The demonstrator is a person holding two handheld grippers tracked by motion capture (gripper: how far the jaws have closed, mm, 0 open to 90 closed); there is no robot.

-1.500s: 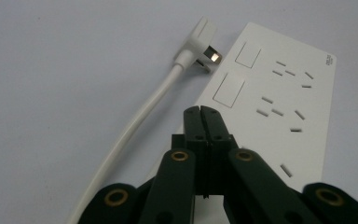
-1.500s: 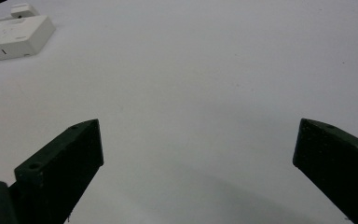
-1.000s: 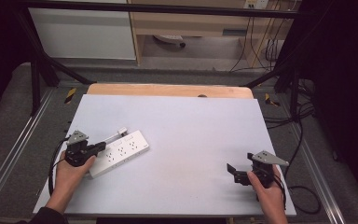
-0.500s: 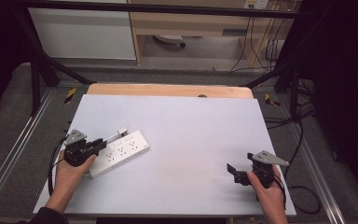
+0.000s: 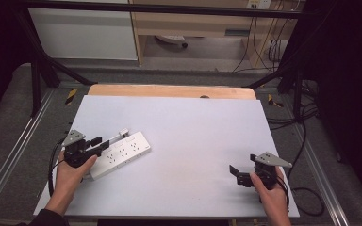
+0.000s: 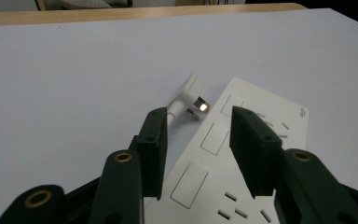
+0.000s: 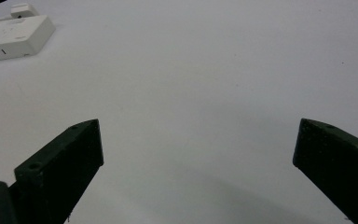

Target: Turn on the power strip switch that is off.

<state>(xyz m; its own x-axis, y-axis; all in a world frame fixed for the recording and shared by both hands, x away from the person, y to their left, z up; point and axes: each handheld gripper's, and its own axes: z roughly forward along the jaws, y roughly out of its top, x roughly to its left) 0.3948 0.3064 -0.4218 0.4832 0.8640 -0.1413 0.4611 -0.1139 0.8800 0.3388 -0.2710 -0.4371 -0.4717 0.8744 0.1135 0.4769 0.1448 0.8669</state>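
Observation:
A white power strip (image 5: 125,151) lies at an angle on the left part of the white table (image 5: 193,127). A white plug (image 5: 122,133) on a short cable rests against its far edge. My left gripper (image 5: 98,145) hovers over the strip's near-left end. In the left gripper view it (image 6: 198,126) is open, its jaws astride the strip (image 6: 270,121) and the plug cable, with the plug (image 6: 189,93) just beyond them. My right gripper (image 5: 238,175) is held near the front right edge. It (image 7: 198,135) stands wide open over bare table, and the strip (image 7: 14,30) lies far off.
A wooden board (image 5: 169,91) borders the table's far edge. Metal frame rails (image 5: 9,155) run along both sides. Cables (image 5: 306,193) trail on the floor at the right. Cabinets (image 5: 85,33) stand beyond the table.
My left gripper has shifted very slightly over the strip's end. The right gripper and the strip have stayed in place.

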